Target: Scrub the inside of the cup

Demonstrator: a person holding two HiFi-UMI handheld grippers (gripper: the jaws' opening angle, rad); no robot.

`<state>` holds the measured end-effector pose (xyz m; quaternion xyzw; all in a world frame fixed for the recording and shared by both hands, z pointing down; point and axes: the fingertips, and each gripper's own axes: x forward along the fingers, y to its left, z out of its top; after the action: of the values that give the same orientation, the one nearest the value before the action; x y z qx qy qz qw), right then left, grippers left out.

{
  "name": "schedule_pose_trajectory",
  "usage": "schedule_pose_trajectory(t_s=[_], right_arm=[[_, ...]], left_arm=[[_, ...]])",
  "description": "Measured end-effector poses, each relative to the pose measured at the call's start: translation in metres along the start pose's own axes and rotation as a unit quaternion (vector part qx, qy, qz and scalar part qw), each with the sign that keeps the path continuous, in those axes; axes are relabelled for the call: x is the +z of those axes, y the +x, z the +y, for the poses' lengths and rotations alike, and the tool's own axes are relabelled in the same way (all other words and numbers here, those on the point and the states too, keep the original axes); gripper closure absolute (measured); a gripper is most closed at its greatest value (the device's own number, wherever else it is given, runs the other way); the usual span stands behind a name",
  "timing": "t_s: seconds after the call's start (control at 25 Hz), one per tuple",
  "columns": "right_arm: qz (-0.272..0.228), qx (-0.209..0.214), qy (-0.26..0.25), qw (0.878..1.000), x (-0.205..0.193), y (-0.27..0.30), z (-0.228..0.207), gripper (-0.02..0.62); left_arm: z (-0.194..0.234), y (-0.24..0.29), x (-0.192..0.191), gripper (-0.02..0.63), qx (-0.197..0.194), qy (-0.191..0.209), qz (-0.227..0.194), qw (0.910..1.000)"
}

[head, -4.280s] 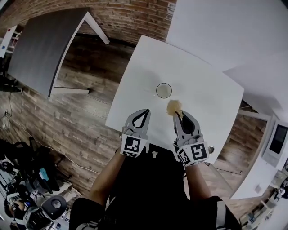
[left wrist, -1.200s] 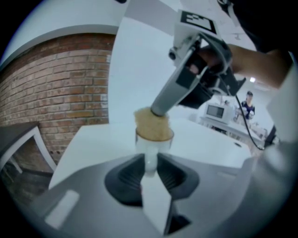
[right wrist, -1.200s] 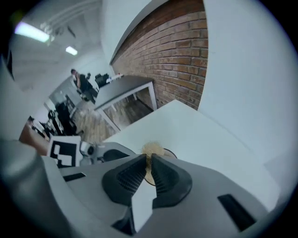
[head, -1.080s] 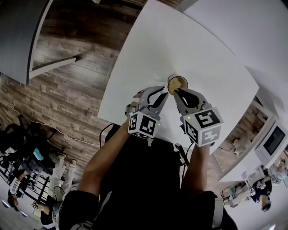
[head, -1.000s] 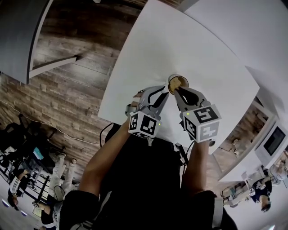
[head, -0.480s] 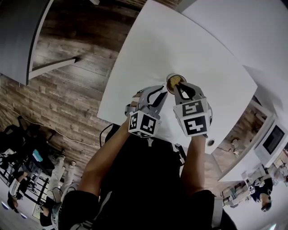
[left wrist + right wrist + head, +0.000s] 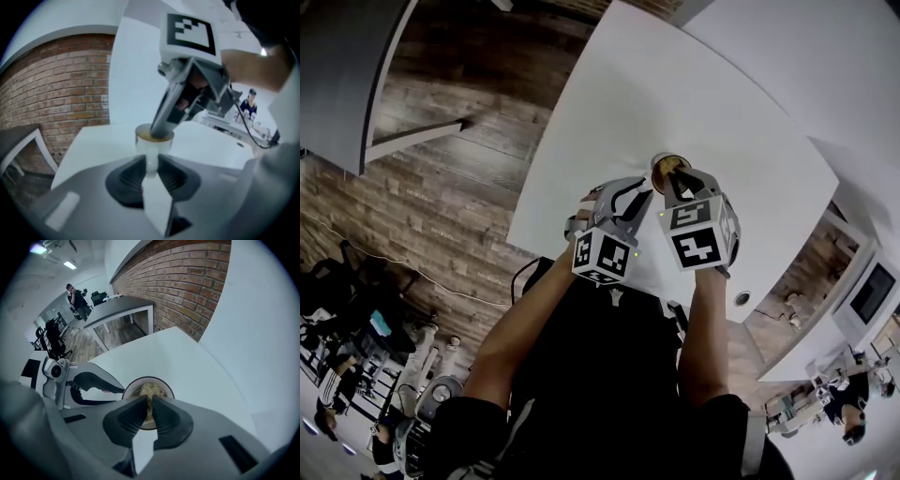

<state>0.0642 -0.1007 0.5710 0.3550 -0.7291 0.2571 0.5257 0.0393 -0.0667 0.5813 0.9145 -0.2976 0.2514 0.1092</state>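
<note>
A small clear cup [image 7: 661, 162] stands on the white table [image 7: 675, 84]. My left gripper [image 7: 151, 159] is shut on the cup [image 7: 152, 146] from the side, its pads pressing the wall below the rim. My right gripper [image 7: 149, 401] reaches steeply down into the cup's mouth [image 7: 161, 383], shut on a tan fibrous scrubber [image 7: 151, 391] that sits inside. In the head view the left gripper [image 7: 647, 190] and right gripper [image 7: 674, 178] meet at the cup. The cup's bottom is hidden by the scrubber and jaws.
The cup stands near the table's near-left edge [image 7: 546, 178], over a wooden floor [image 7: 441, 178]. A grey table [image 7: 117, 305] stands by the brick wall [image 7: 187, 282]. A person with office chairs is far off in the right gripper view.
The right gripper has tipped up from a slanted reach to stand steeply over the cup, its marker cube swinging left toward the left gripper. The left gripper and cup have stayed put.
</note>
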Motion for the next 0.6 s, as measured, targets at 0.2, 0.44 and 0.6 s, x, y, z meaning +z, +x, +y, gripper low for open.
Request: schedule_pose_trajectory(t_s=[0.2,0.44,0.6], right_arm=[[-0.007,-0.001,0.003,1.000,0.002,0.003,0.005,0.563],[-0.064,-0.032,0.003,0.997,0.007,-0.048,0.004,0.563],[-0.133,-0.044,0.028,0.990,0.012,-0.098,0.001,0.563]], left_arm=[[0.001,0.000,0.000,0.528,0.003,-0.006,0.004,1.0000],[-0.005,-0.002,-0.004,0.525,-0.003,0.005,0.027,0.9996],[-0.014,-0.006,-0.008,0.478,-0.022,0.008,0.044,0.9987]])
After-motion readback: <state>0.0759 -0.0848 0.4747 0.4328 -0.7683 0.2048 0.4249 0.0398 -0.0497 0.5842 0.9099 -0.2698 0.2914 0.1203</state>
